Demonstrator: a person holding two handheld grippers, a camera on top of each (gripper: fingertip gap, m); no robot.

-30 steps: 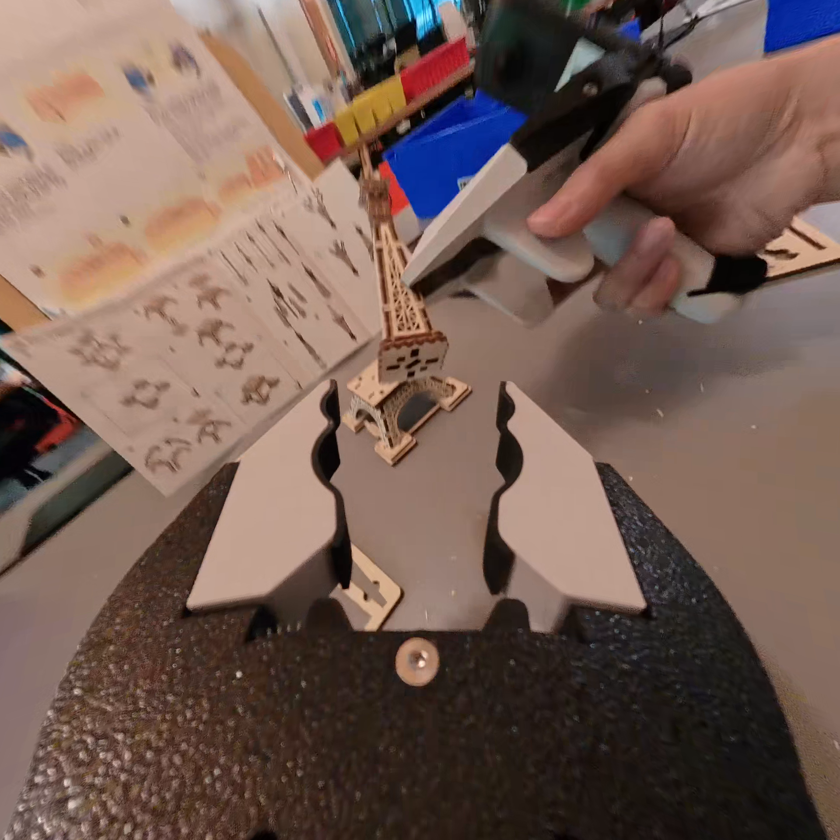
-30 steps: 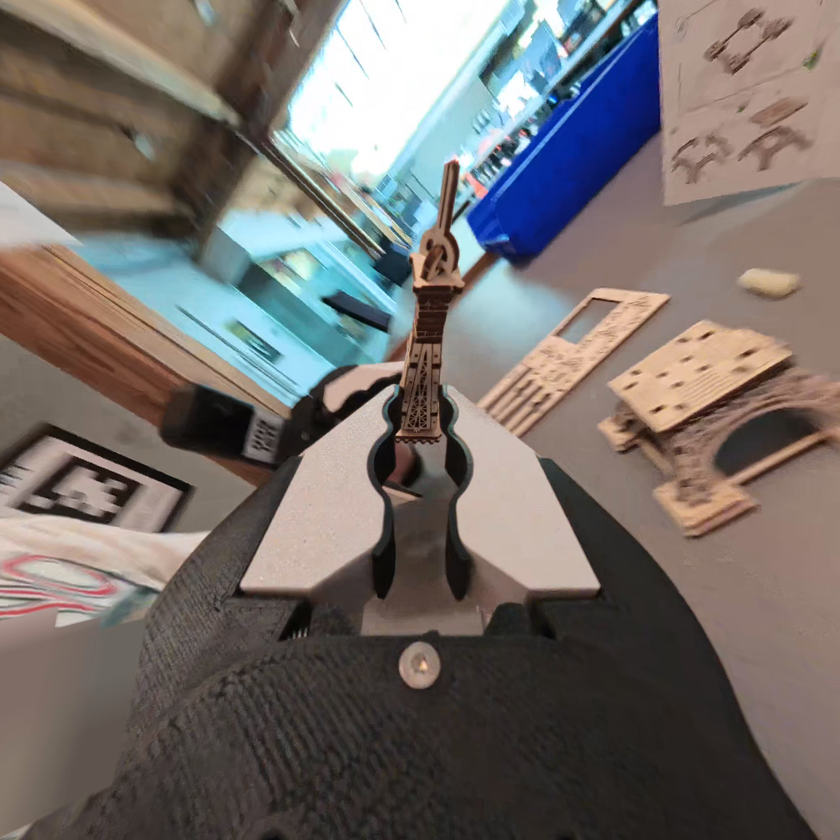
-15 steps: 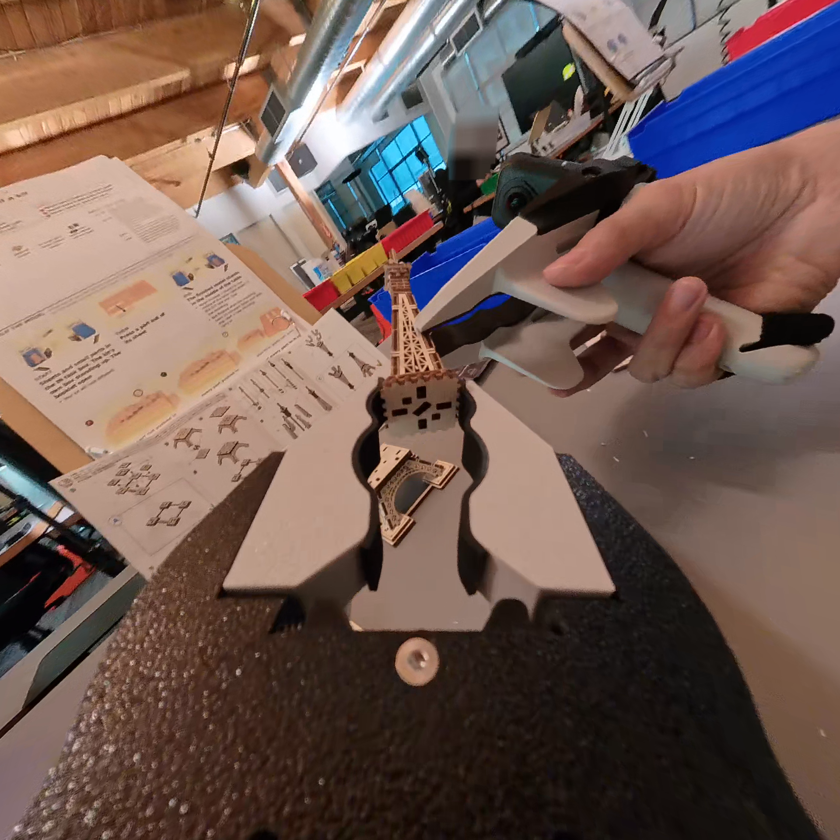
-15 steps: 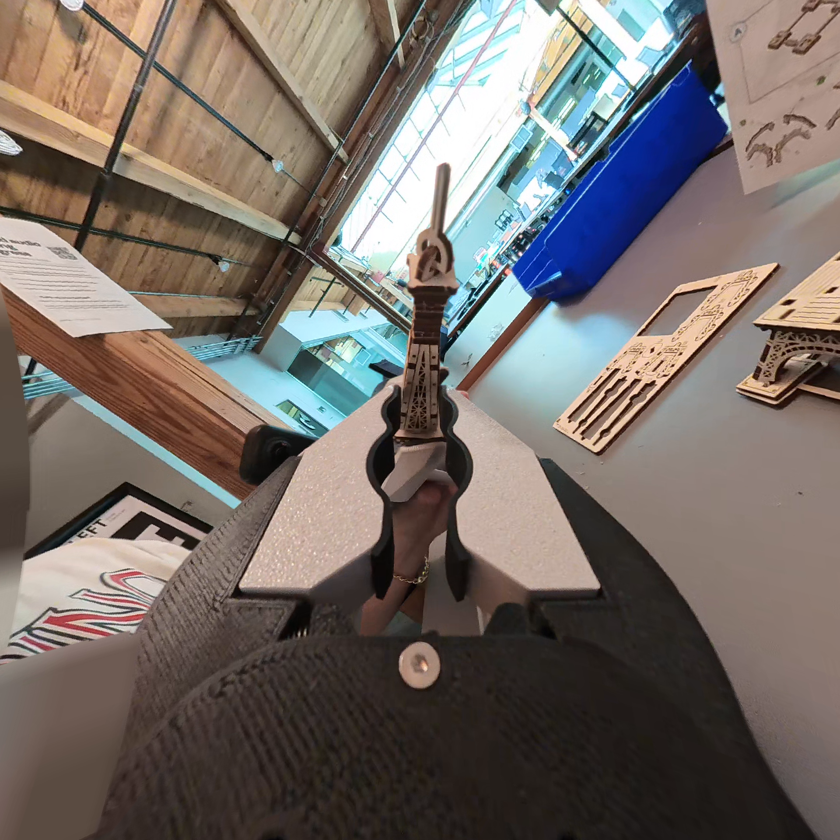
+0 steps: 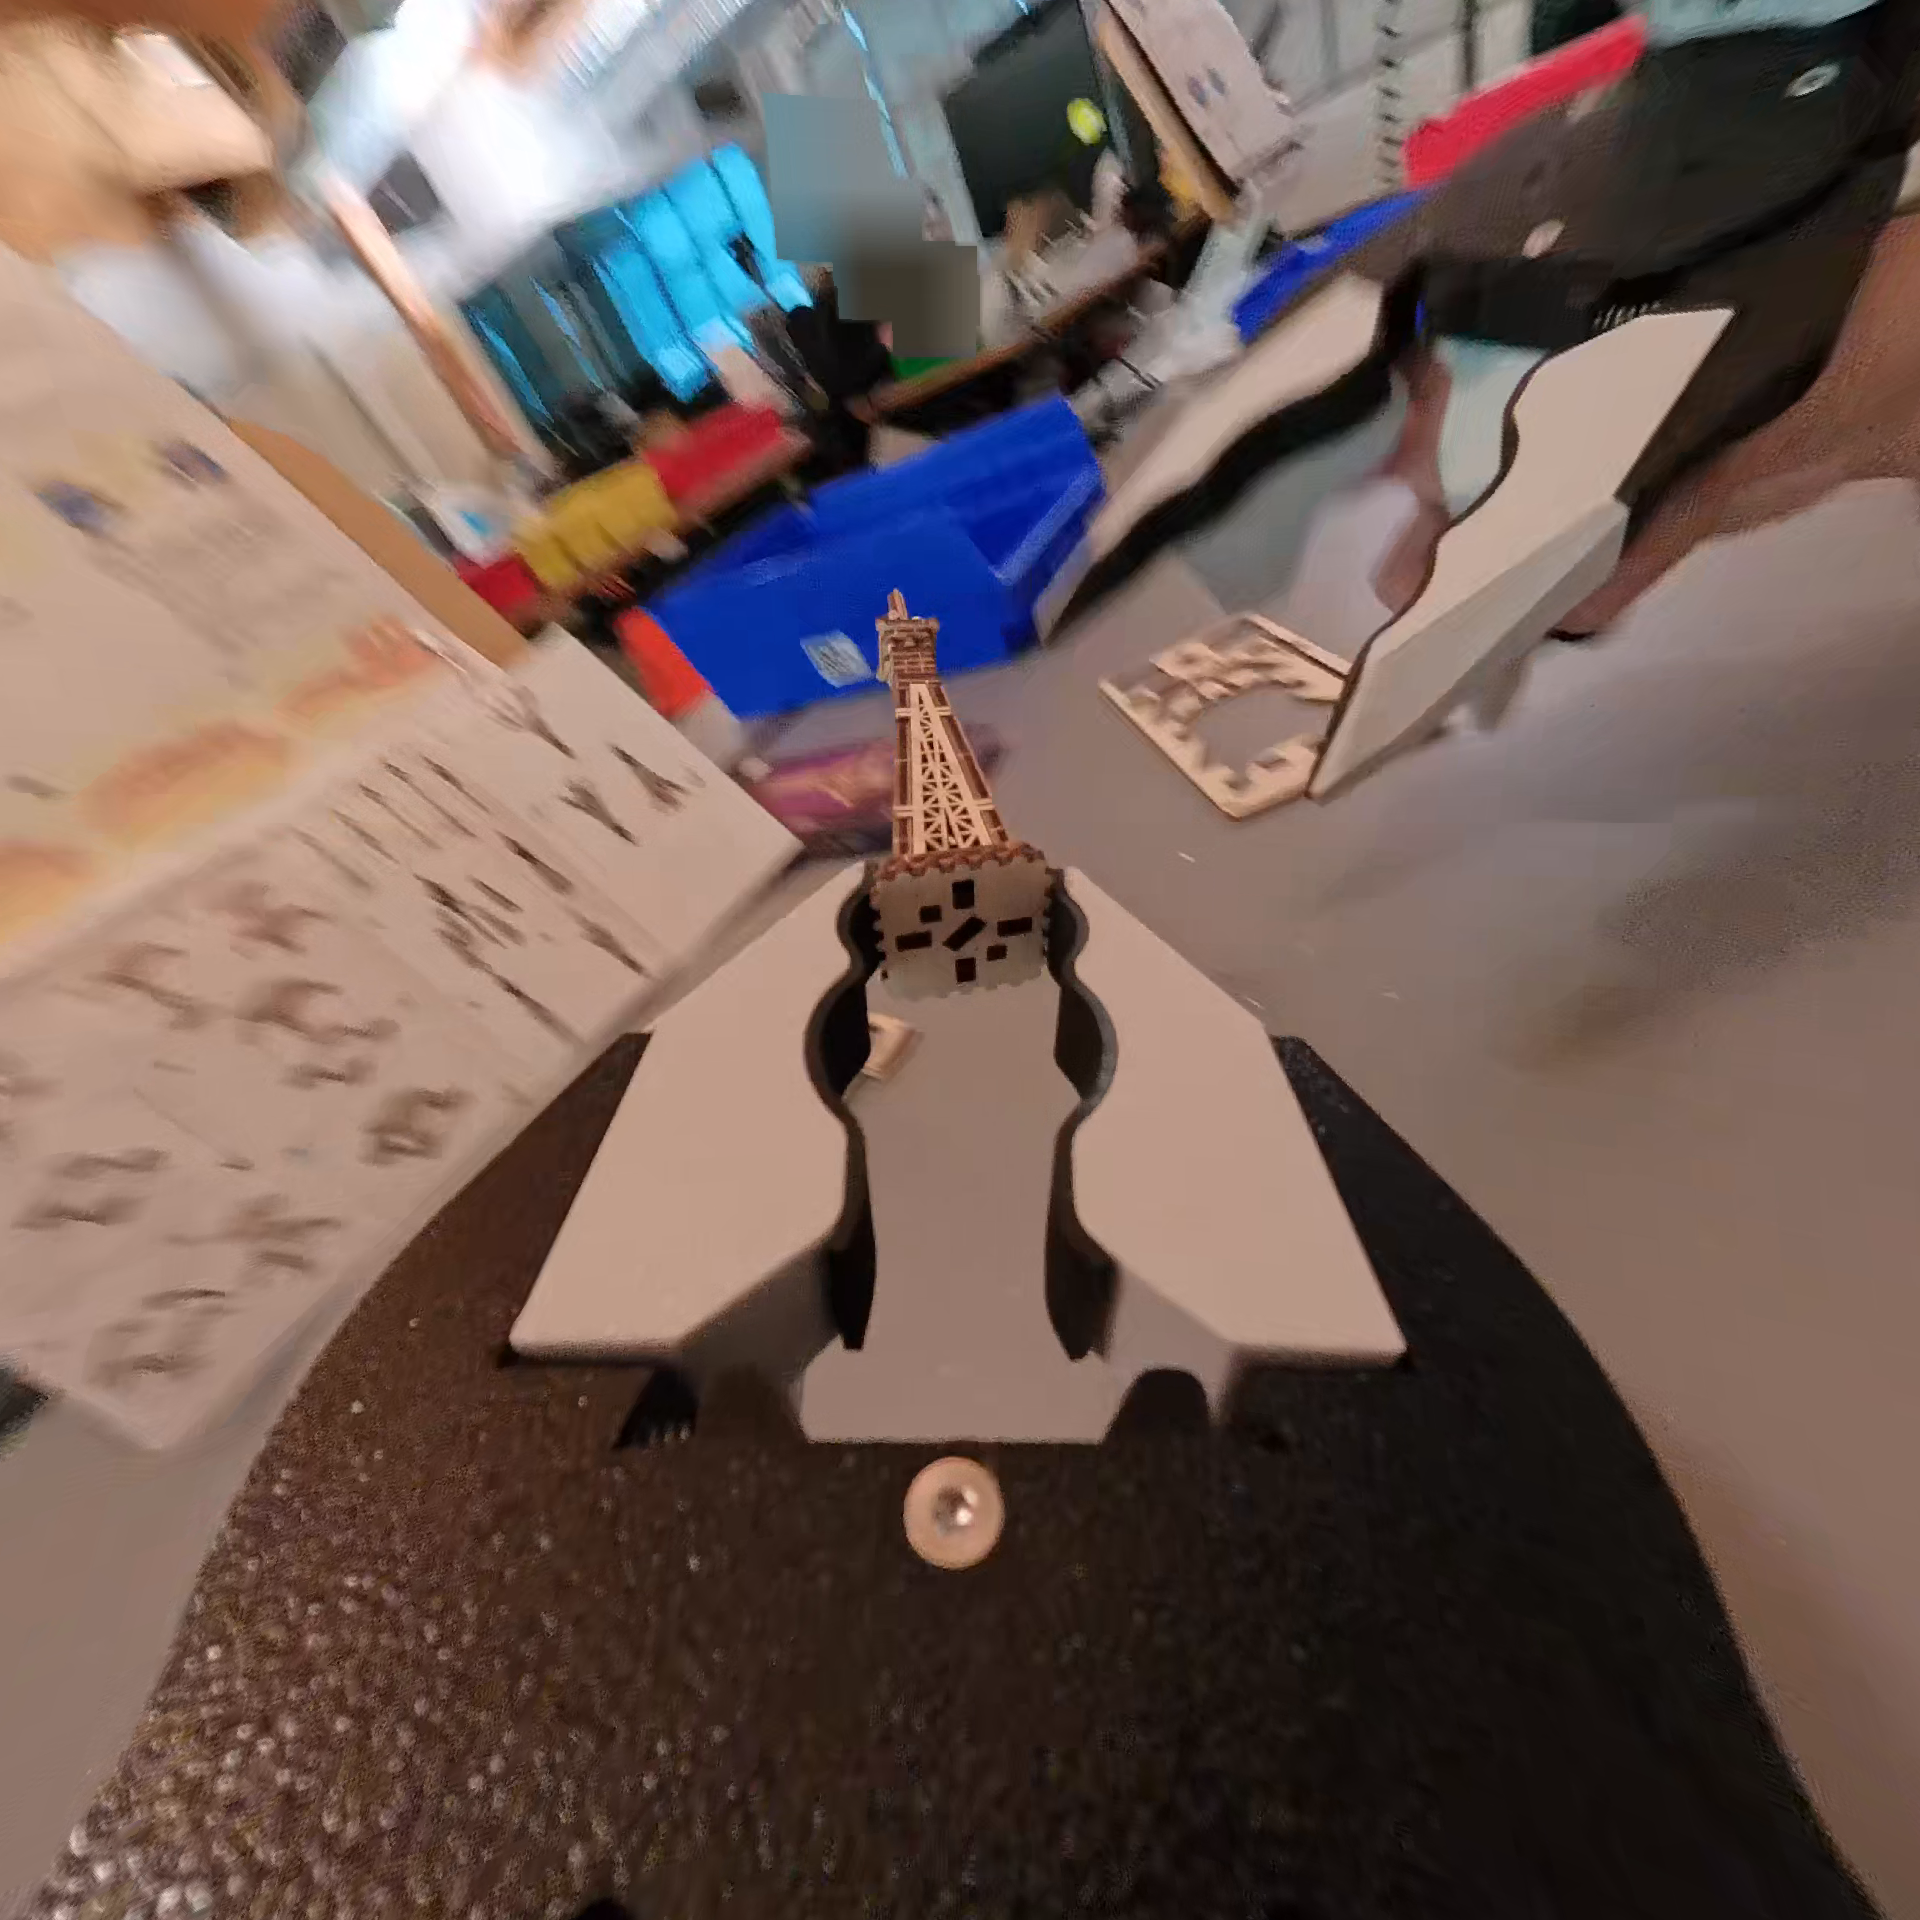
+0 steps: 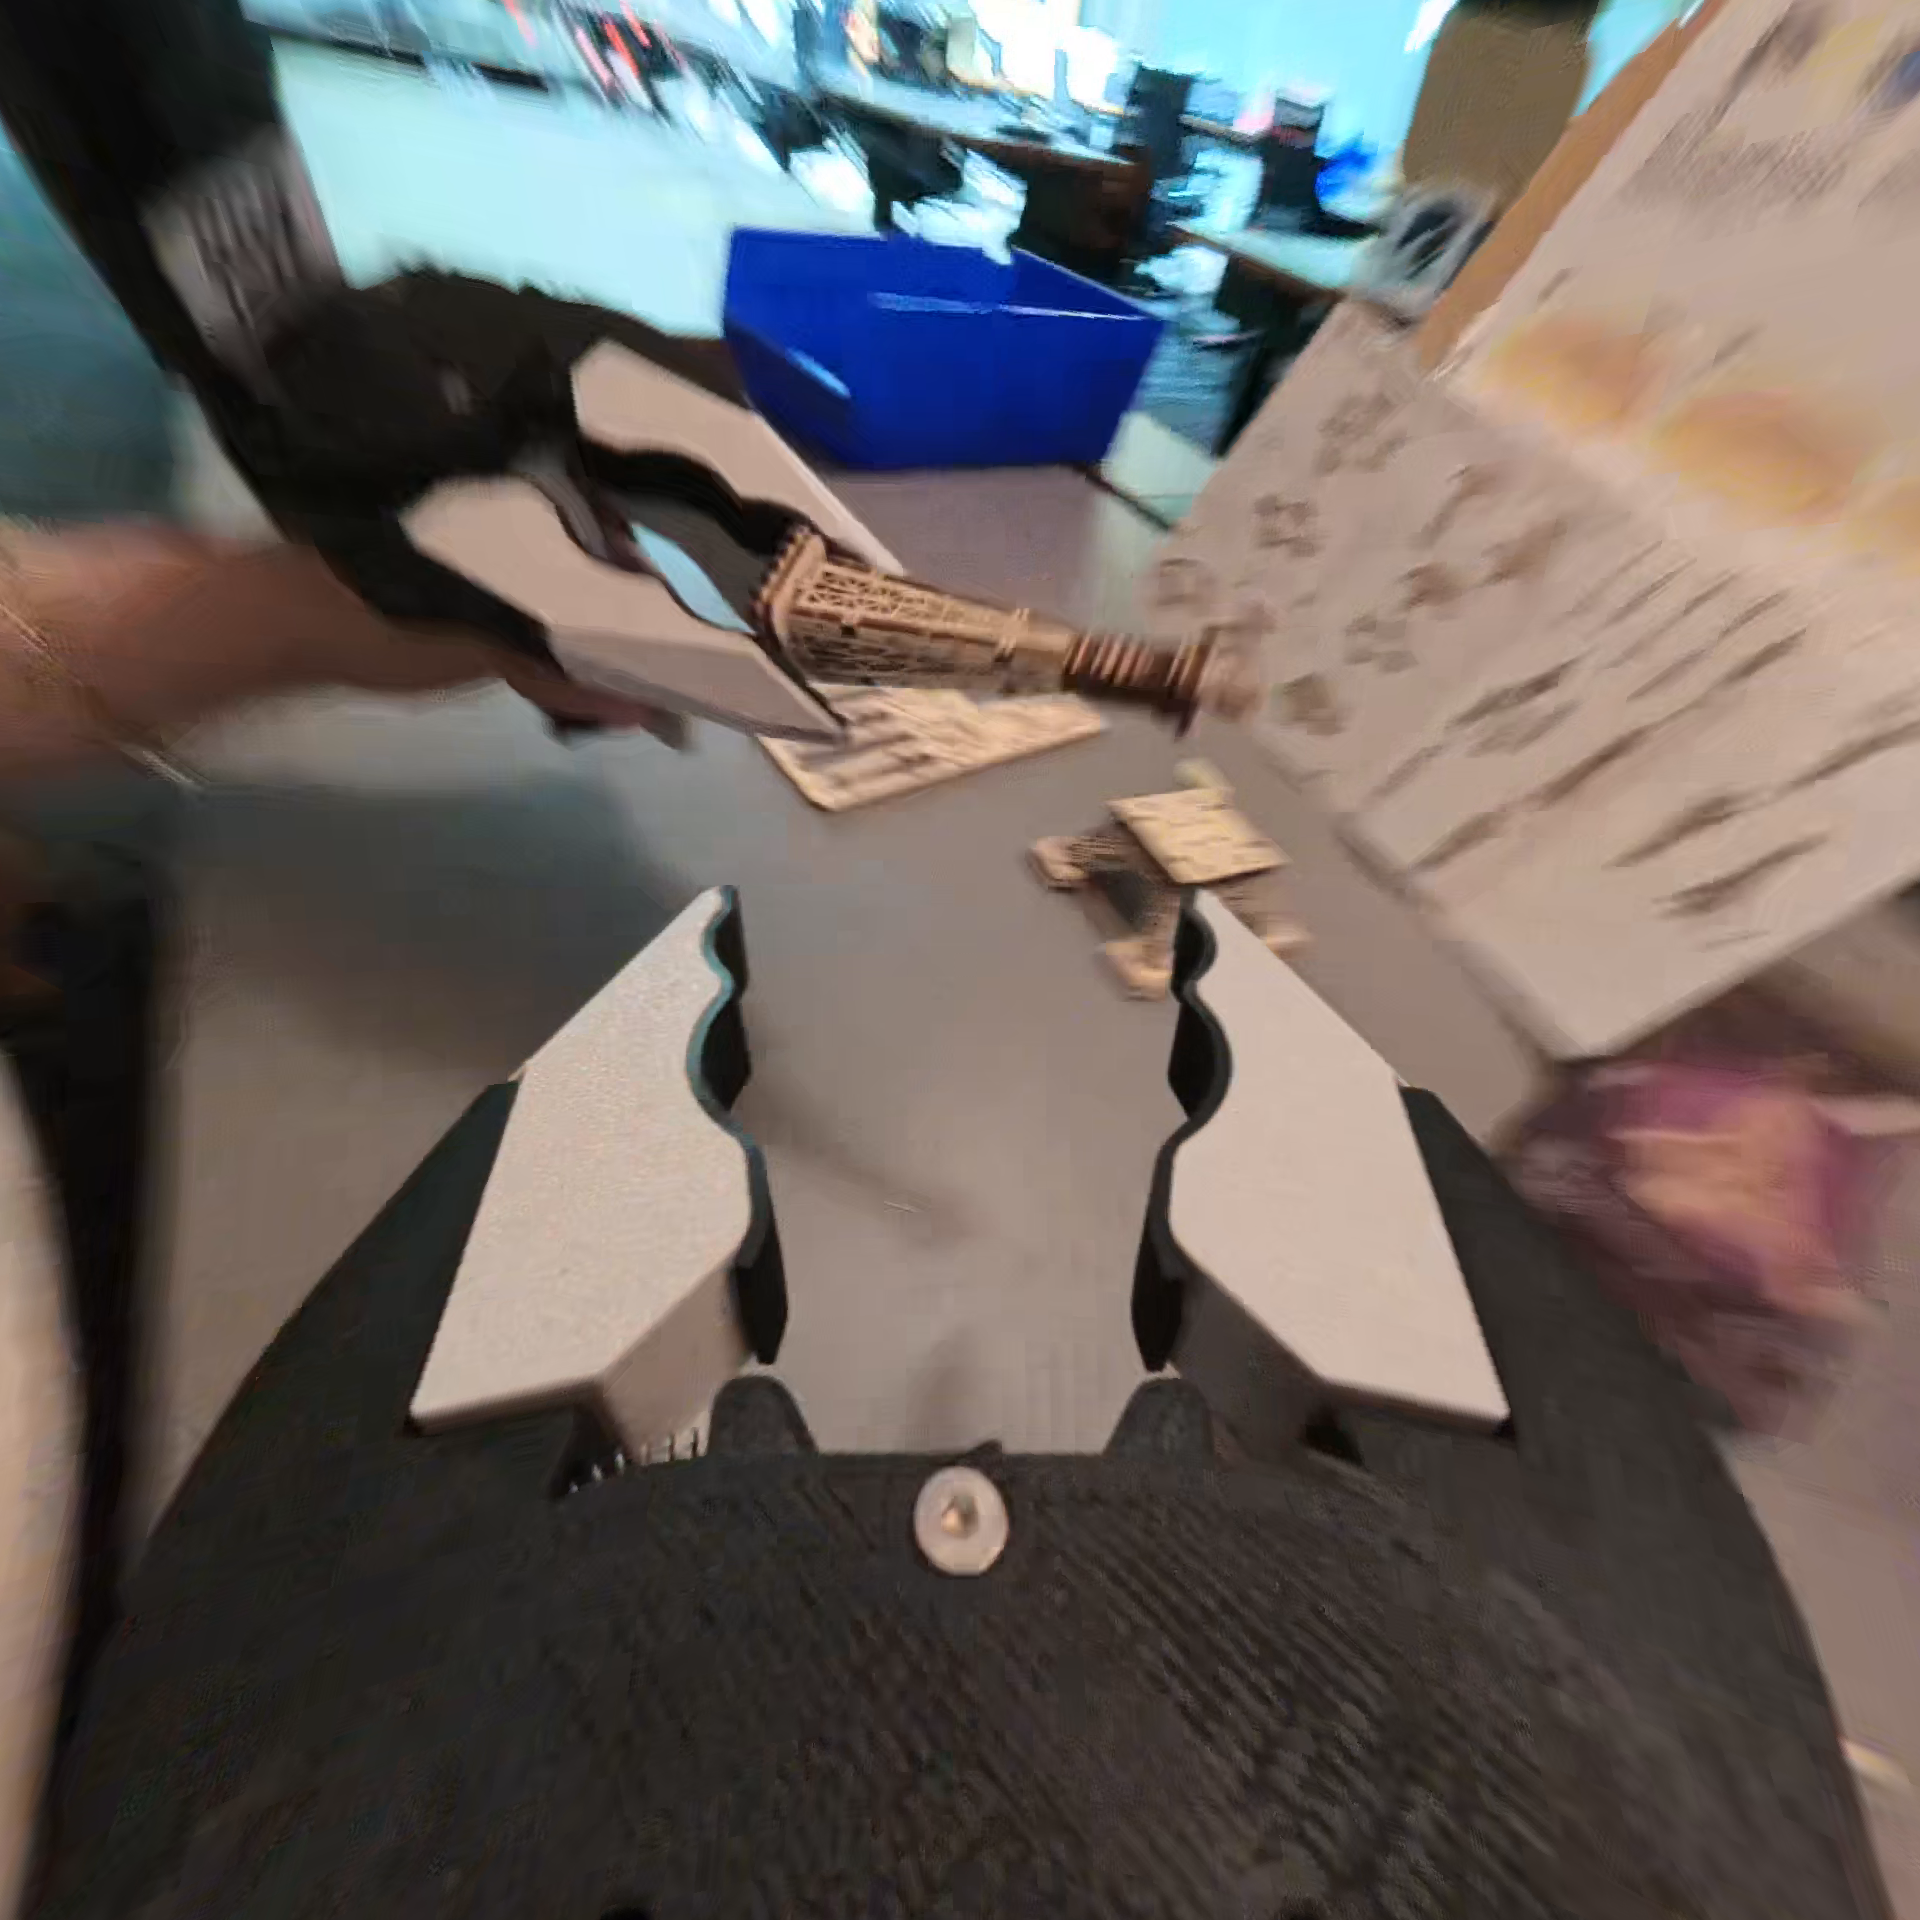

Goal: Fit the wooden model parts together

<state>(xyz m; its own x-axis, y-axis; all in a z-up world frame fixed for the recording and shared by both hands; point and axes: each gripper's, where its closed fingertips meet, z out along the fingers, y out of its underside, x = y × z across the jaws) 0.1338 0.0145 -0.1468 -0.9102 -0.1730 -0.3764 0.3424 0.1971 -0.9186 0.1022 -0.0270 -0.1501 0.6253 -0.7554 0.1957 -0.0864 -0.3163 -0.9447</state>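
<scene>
Tower section [image 5: 940, 800], wooden lattice: square base plate clamped between the tips of the left gripper [image 5: 958, 940], spire pointing away beyond the fingers. Right gripper [image 6: 961, 951]: fingers spread wide, nothing between them. Arched base [image 6: 1164, 868]: on the grey table [image 6: 416, 914], just beyond the right fingertip. Parts sheet [image 6: 925, 743]: flat, farther out. Blue bin [image 6: 935, 348]: farthest.
</scene>
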